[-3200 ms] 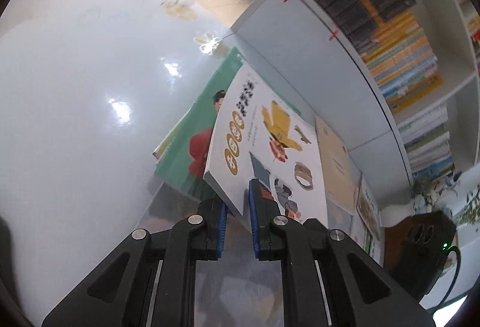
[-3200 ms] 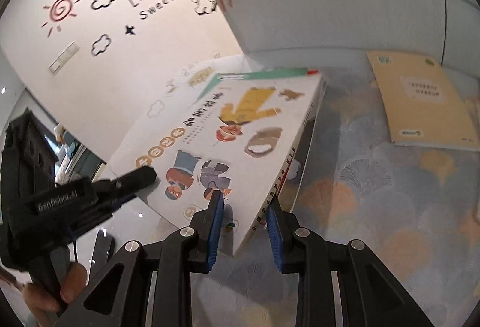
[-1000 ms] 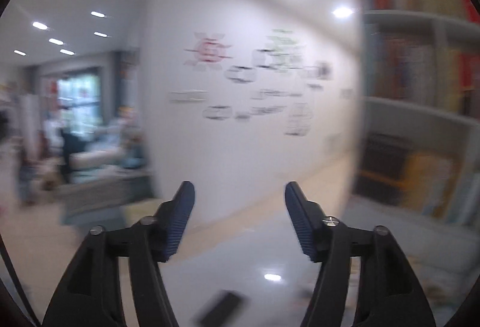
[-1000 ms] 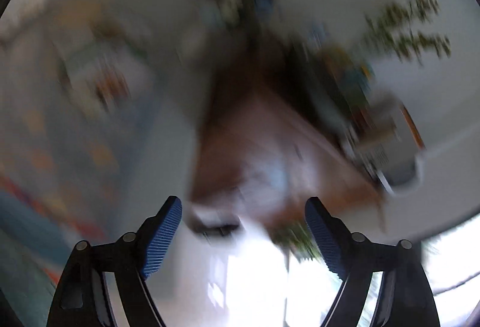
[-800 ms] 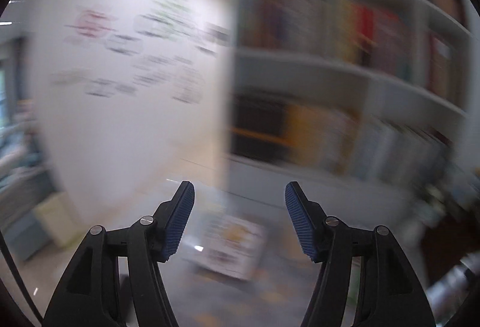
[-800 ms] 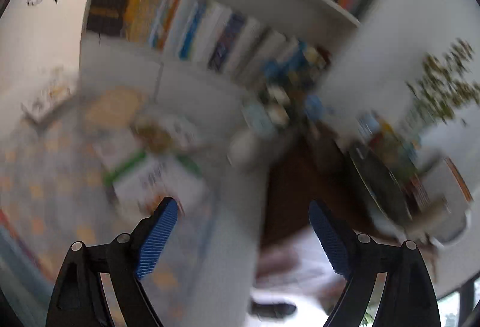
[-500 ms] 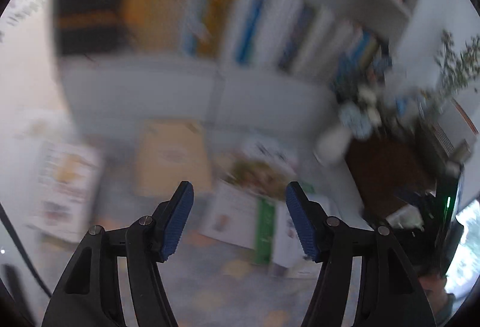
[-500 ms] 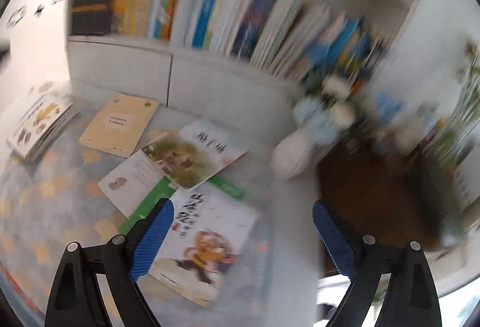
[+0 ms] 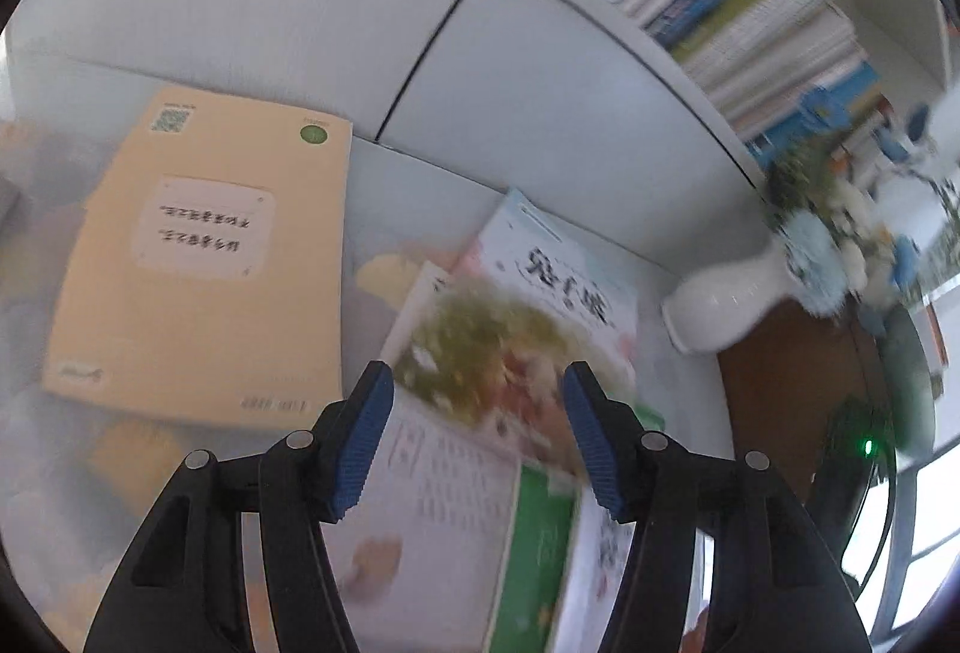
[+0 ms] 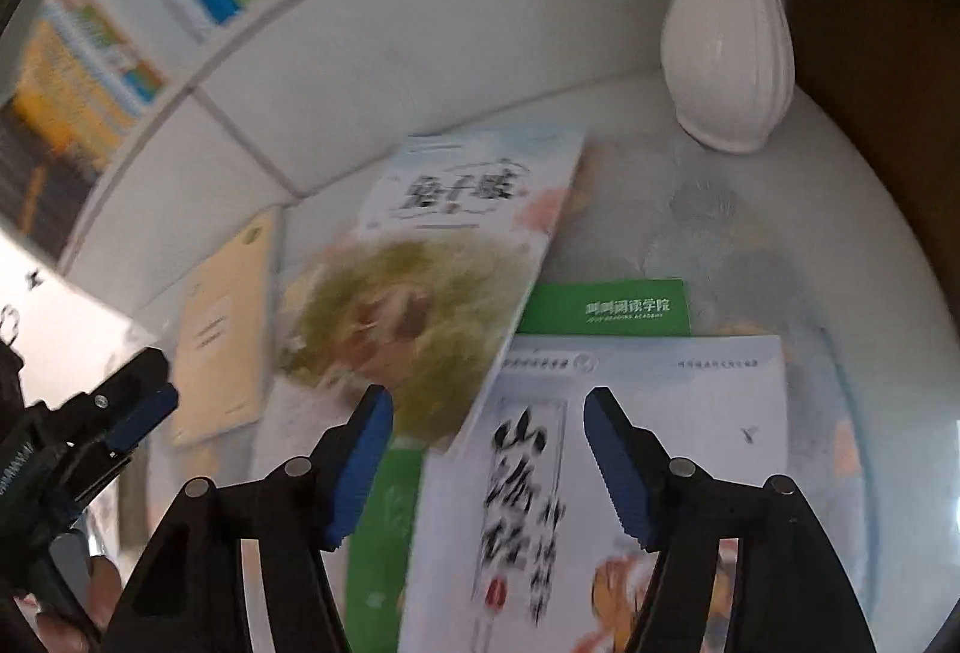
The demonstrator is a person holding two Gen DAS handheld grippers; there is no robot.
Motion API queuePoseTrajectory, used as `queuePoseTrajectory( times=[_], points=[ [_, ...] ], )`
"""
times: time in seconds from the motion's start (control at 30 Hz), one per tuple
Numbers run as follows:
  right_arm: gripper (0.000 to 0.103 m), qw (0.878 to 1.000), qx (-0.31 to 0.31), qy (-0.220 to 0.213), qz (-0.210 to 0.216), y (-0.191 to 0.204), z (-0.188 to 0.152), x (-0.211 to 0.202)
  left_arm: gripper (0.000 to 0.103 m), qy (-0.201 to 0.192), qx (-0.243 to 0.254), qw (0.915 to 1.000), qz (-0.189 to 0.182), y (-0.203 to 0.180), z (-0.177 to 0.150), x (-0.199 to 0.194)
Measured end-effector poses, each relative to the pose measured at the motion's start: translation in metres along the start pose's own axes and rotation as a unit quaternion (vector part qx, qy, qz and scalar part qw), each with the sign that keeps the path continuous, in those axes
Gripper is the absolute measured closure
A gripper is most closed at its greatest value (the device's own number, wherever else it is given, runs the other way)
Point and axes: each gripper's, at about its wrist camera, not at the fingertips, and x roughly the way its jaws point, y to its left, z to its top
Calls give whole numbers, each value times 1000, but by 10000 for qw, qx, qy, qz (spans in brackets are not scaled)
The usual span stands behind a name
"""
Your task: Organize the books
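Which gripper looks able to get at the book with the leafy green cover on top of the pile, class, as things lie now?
Probably either. The green-cover book lies topmost with nothing on it, just ahead of the right gripper and the left gripper. Both jaws are empty and closing.

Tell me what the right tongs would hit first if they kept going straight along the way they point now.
Probably the white book with large black brush lettering, lying flat on the carpet just ahead of the right tongs. Their jaws are closing with nothing between them. Depth is hard to judge through the fisheye.
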Motion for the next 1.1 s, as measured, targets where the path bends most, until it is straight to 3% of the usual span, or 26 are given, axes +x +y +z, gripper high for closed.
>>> queuePoseTrajectory(
  times=[0.13, 0.3, 0.5, 0.6, 0.77, 0.83, 0.9, 0.97, 1.03, 1.1],
  points=[
    [38, 9997, 196, 110, -77, -3, 9, 30, 47, 137, -3, 9998, 131, -1, 4, 37],
    [38, 9991, -305, -138, -246, 13, 13, 38, 46, 220, -224, 9995, 5, 5, 0, 63],
    [41, 9951, -948, -142, -226, 30, 5, 41, 43, 413, -74, 9989, -188, -5, -3, 70],
    [42, 9929, -1184, -81, -98, 38, -2, 40, 43, 268, 39, 9996, 111, -8, -2, 65],
    [45, 9933, -1156, -73, -26, 32, -2, 39, 43, -293, -365, 9984, 308, 11, 23, 50],
    [45, 9954, -951, -70, -46, 25, 4, 39, 43, -121, -599, 9972, 421, 23, 30, 60],
    [45, 9961, -881, -85, -20, 23, 8, 40, 43, -55, -781, 9968, 135, 34, 28, 65],
    [44, 9960, -878, -140, -28, 25, 11, 42, 43, 50, -596, 9980, 179, 27, 27, 68],
    [42, 9953, -939, -218, -40, 30, 9, 45, 42, 248, -506, 9984, -19, 21, 22, 76],
    [38, 9942, -1040, -270, -64, 38, 7, 49, 42, 288, -241, 9992, 165, 13, 16, 80]
  ],
)
